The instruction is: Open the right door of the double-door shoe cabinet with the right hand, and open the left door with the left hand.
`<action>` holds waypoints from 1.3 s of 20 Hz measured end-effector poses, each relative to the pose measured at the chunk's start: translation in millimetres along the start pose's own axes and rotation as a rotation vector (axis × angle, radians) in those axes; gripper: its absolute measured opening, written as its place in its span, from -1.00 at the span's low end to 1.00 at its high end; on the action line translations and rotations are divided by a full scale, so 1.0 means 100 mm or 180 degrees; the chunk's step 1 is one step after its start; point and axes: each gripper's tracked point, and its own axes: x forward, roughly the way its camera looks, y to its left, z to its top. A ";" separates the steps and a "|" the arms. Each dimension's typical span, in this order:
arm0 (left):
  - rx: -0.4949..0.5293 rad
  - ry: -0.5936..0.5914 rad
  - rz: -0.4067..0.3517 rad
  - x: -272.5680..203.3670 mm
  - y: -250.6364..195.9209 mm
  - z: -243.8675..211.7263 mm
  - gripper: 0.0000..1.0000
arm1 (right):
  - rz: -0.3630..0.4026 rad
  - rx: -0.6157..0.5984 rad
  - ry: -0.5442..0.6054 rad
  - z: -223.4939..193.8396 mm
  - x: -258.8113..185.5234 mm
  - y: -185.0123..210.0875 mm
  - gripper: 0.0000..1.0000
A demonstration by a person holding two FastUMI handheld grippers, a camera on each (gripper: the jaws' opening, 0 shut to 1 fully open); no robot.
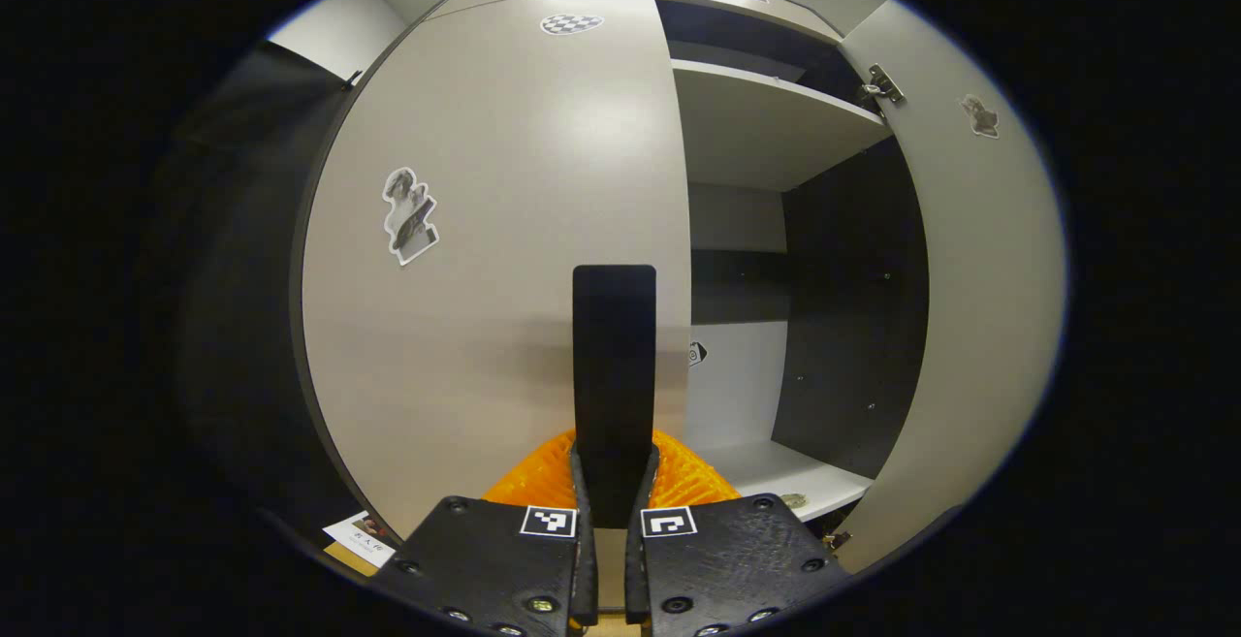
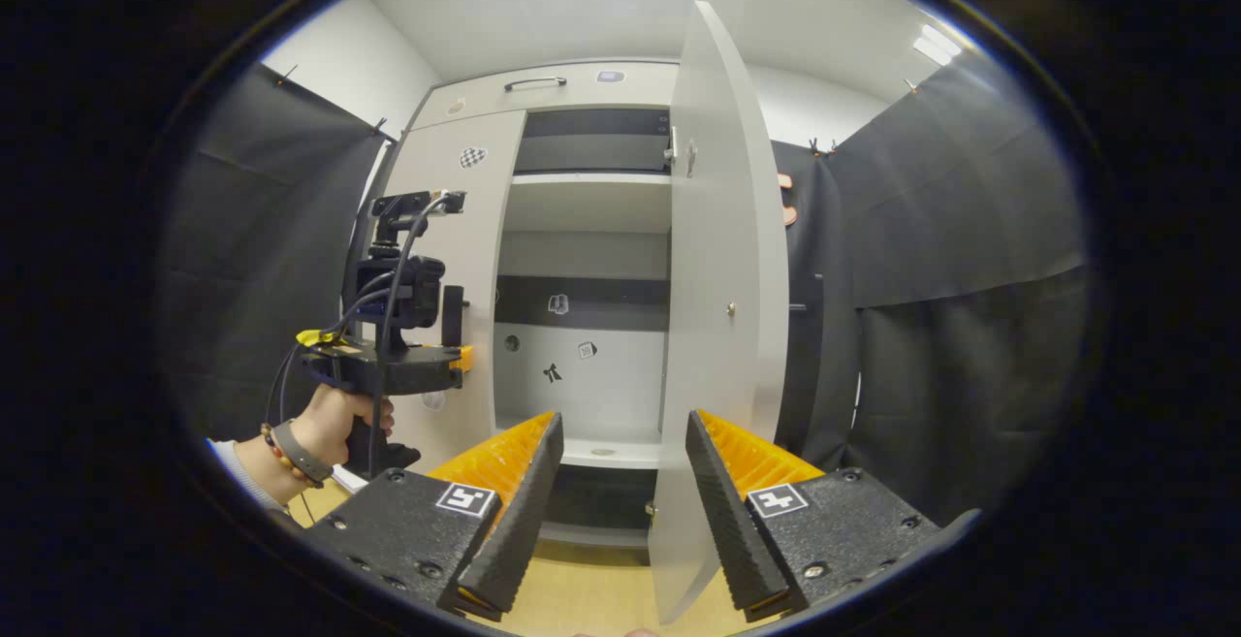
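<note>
A black-draped booth with white ceiling lights holds the pale double-door shoe cabinet [image 2: 582, 259], which stands at the centre of the right gripper view.

Its right door [image 2: 722, 307] is swung well out, edge-on just right of centre in that view. It exposes an upper shelf [image 2: 587, 203] and the dark and white back panels of the compartment. That half of the task looks done.

The right gripper [image 2: 620, 482] hangs at the bottom of its view with its fingers spread wide and nothing between them, apart from the door.

The left door [image 1: 494, 259] is flat and closed, and takes up the middle and left of the left gripper view. So the second half remains.

The left gripper [image 1: 613, 482] sits at the bottom centre of its own view. Its fingers are drawn narrow against a dark upright handle [image 1: 614, 366] on the door's inner edge, and both appear to press on it.

In the right gripper view, the same gripper [image 2: 451, 332] shows at middle left, held by a hand [image 2: 334, 424] against that door. The grasp seems made, and the pull that swings the left door out is what is left.
</note>
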 end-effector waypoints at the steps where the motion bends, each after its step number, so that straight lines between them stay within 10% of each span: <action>1: -0.0006 0.0012 -0.0015 0.00 -0.01 0.00 -0.86 | -0.0004 -0.0006 -0.0002 0.00 0.00 0.00 0.60; 26: -0.0016 -0.0004 0.0020 -1.33 0.87 -0.01 -0.89 | 0.0295 0.0021 -0.0042 0.04 0.03 0.62 0.60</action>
